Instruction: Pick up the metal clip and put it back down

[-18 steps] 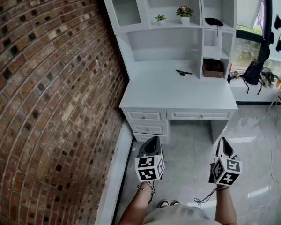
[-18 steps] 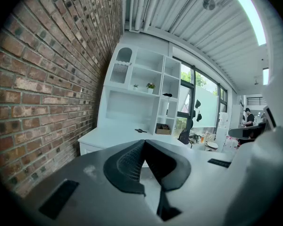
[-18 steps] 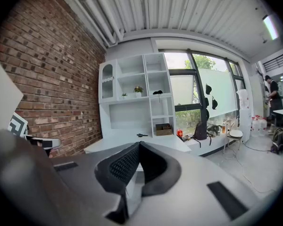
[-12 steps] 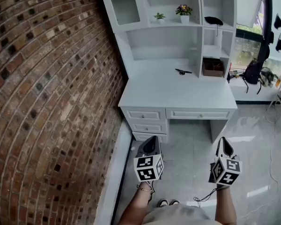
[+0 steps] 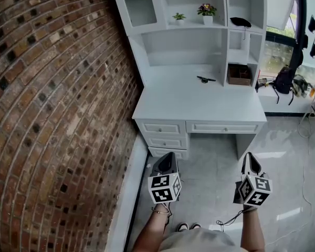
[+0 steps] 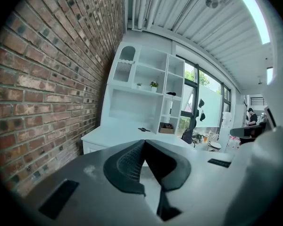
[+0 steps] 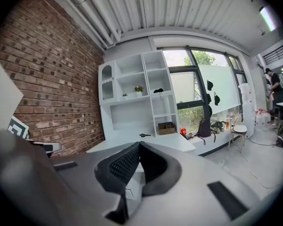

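Note:
A small dark metal clip lies toward the back of the white desk, near its right side. The same clip is a tiny dark shape in the left gripper view, and the clip shows likewise in the right gripper view. My left gripper hangs low over the floor in front of the desk drawers, jaws shut and empty. My right gripper is level with it to the right, also shut with nothing held. Both are far from the clip.
A brick wall runs along the left. Above the desk a white hutch holds two potted plants and a brown box. A low counter with a black backpack stands at the right. Grey tile floor lies below.
The view has shifted slightly; the left gripper has drifted a little to the left. The clip has not moved.

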The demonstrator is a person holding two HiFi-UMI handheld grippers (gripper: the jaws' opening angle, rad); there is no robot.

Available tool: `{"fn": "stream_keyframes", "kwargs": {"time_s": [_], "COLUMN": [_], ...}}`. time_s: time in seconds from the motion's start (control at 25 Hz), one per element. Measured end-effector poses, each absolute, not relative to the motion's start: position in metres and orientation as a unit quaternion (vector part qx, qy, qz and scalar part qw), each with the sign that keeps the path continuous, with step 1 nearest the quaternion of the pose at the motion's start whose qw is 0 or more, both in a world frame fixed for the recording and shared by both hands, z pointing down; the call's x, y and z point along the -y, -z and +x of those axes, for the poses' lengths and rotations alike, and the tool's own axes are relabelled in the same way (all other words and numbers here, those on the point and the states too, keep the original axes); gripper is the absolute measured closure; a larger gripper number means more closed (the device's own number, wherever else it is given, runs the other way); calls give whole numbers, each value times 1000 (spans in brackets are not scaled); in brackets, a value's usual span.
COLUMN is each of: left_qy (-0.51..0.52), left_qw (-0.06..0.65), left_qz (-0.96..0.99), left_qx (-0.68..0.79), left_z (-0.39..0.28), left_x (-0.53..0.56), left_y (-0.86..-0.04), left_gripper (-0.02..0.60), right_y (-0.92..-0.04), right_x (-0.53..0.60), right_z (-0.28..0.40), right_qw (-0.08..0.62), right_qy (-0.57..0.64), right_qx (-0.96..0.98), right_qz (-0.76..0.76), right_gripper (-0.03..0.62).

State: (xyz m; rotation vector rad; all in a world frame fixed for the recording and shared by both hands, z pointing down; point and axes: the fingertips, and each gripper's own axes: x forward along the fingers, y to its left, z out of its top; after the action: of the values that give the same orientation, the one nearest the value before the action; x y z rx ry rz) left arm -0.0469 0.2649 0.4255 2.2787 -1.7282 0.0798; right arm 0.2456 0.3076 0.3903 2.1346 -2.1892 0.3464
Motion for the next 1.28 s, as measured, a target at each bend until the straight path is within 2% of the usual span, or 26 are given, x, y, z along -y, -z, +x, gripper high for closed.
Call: {"fn": "stream_keyframes", "kwargs": {"time_s": [0.16,0.24,0.4,0.6,0.72,1.28], "left_qy": [-28,-28,-28,-36,-43,-72], "left_qw": [140,140,142,139,139,121], "left_qz": [786,783,778,772,767,762], "left_qx": [602,605,612,620,625,632], "left_z": [-50,-51,-54,-55,-55,-41], "left_x": [-265,-266,-267,-269,-271,-278], "left_y": [-427,-427,-426,-429,-431,-433], "left_gripper": [570,571,571,571,571,571], "right_y": [-392,-392,-389,-391,-395,-416], "right_x": [-306,-305,-304,-304,-305,-302], "right_z": [245,244,245,249,255,284], "right_qw": [37,40,53,83,100,77], "right_qy": [-113,-115,-109,-93,-85,-128], "right_qx": [715,721,726,729,728,722], "right_qz": [688,682,677,673,673,676], "right_gripper": [589,539,539,499,496,474]}}
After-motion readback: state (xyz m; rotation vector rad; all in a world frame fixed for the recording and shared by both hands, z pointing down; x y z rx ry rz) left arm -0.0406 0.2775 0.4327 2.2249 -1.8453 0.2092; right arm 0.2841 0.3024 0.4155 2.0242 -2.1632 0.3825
